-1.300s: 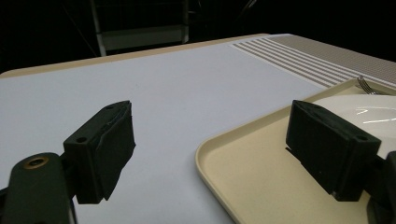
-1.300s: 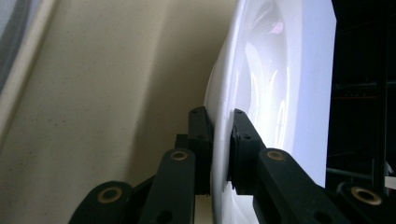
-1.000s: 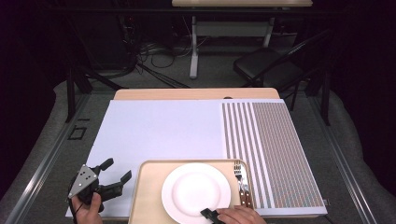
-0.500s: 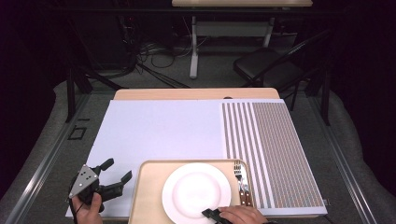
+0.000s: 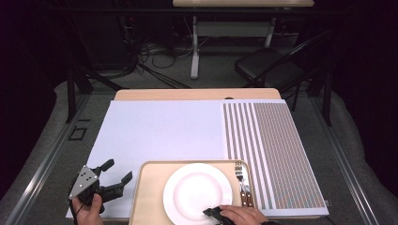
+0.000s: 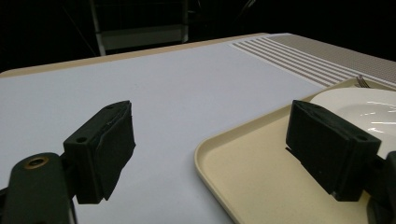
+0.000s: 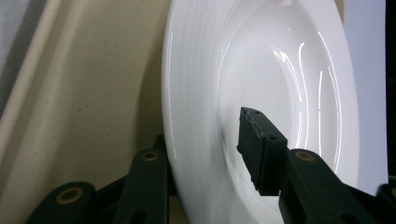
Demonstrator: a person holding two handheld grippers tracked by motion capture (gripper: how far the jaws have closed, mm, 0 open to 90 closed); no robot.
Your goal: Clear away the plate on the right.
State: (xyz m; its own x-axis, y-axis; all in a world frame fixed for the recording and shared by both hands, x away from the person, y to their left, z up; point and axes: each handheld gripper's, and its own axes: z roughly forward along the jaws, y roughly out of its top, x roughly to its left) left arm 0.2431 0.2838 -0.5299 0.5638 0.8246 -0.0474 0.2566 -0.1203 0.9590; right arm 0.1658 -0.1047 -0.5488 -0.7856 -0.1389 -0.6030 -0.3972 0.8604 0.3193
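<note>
Little changed from earlier frames: right gripper [image 5: 212, 213] stays at near rim of white plate [image 5: 196, 192], left gripper [image 5: 115, 176] still parked left of tray [image 5: 149, 197].

Right gripper view: one jaw above plate [image 7: 261, 70] rim, other below it against tray [image 7: 84, 93]; rim sits between jaws, firm clamp cannot tell.

Left gripper [image 6: 210, 154] jaws wide, nothing between; tray [image 6: 247, 163] corner just beyond, plate [image 6: 359, 105] behind right jaw.

Fork [image 5: 240, 174] and knife [image 5: 245, 194] on tray right of plate, beside right hand [image 5: 241, 215].

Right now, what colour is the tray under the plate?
Pale beige, faintly speckled; the tray shows best in the left gripper view.
</note>
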